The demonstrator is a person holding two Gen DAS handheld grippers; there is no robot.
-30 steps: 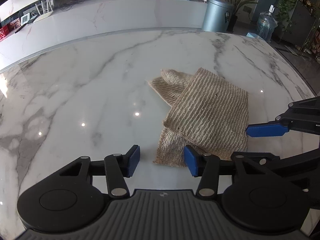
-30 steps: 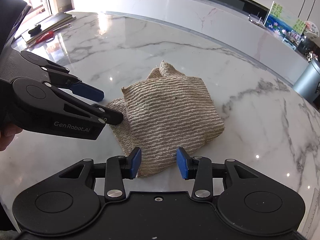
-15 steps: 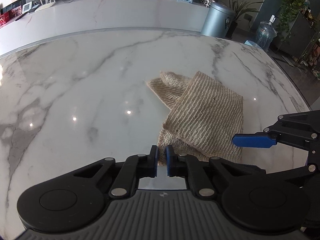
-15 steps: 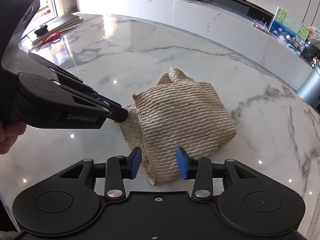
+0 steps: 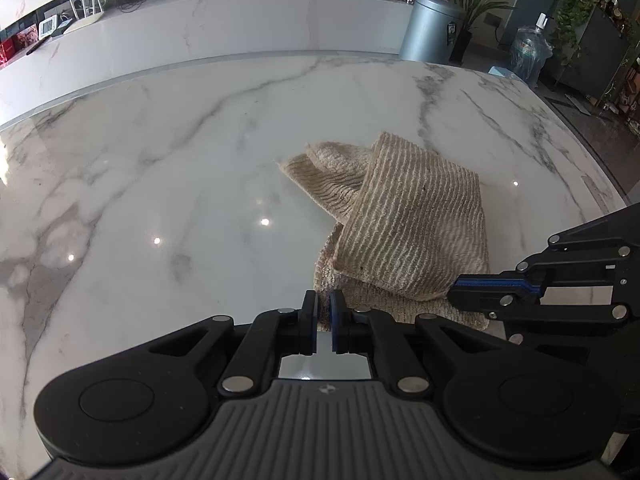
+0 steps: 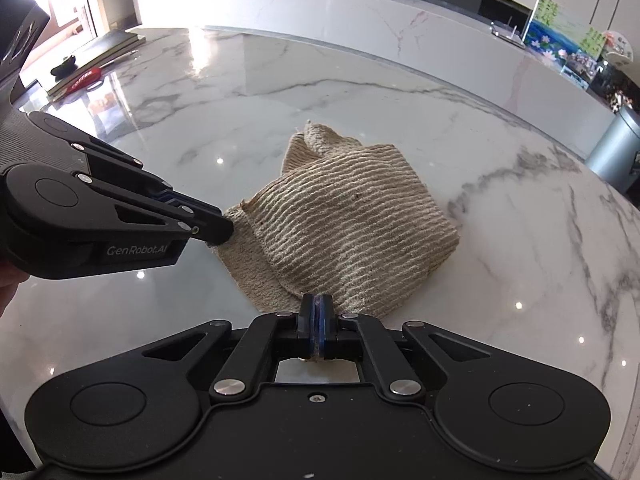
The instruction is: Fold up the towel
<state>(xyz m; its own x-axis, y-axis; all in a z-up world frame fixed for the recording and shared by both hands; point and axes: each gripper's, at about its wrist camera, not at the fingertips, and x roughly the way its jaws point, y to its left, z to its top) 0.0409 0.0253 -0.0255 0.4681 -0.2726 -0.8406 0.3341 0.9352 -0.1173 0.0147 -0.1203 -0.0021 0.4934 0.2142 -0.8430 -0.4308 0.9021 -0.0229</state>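
A beige ribbed towel (image 5: 408, 224) lies crumpled and partly doubled over on the white marble table (image 5: 160, 168); it also shows in the right wrist view (image 6: 352, 232). My left gripper (image 5: 324, 312) is shut on the towel's near left corner; it appears from the side in the right wrist view (image 6: 220, 236), pinching that corner. My right gripper (image 6: 317, 312) is shut on the towel's near edge; it enters the left wrist view (image 5: 456, 292) from the right.
A long marble counter (image 5: 240, 36) runs behind the table. A grey bin (image 5: 430, 28), a water jug (image 5: 532, 56) and plants stand at the back right. Books and a red tool (image 6: 86, 76) lie at the table's far left.
Both grippers have closed: the left one first on the towel's left corner, then the right one on its near edge. The towel's near part has been drawn slightly toward me.
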